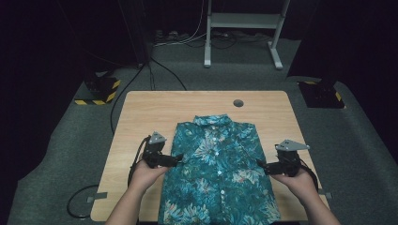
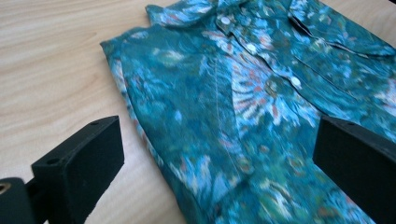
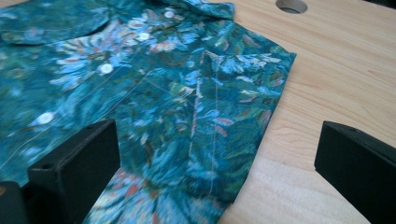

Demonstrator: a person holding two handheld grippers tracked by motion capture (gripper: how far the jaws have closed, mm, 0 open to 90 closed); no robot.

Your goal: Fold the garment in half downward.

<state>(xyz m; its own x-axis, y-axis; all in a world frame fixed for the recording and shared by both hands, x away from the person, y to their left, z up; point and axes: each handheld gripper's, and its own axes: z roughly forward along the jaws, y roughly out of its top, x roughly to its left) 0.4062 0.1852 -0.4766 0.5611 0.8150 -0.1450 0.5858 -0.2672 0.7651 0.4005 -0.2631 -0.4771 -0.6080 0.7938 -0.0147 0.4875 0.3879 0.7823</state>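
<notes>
Over on the left, the left gripper sits at the shirt's left edge, jaws spread wide; in the left gripper view one jaw hangs over bare wood and the other over the fabric, nothing pinched between them. In the middle, the teal floral shirt lies flat on the table, buttoned, collar pointing away from the person, sleeves folded under, its hem reaching the near edge. On the right, the right gripper mirrors it at the shirt's right edge, jaws likewise wide apart, straddling the folded side seam and gripping nothing.
</notes>
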